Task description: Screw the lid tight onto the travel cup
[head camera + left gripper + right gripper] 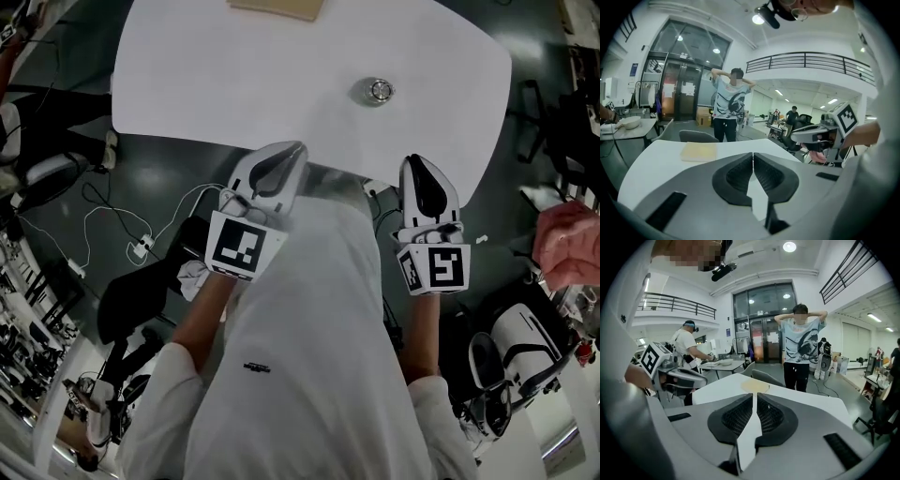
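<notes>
A small round metal thing (379, 91), seen from above, stands on the white table (234, 75); I cannot tell whether it is the cup or the lid. Both grippers hover over the table's near edge, well short of it. My left gripper (294, 150) is shut and holds nothing. In the left gripper view its pads (740, 172) meet over the bare tabletop (656, 164). My right gripper (413, 163) is also shut and holds nothing, and its pads (740, 416) are closed in the right gripper view. Neither gripper view shows the metal thing.
A tan flat board (277, 7) (698, 151) (755, 386) lies at the table's far side. Beyond it a person (730, 110) (802, 345) stands behind a grey chair (696, 136). Cables (141, 246) and office chairs (131, 295) are on the dark floor beside me.
</notes>
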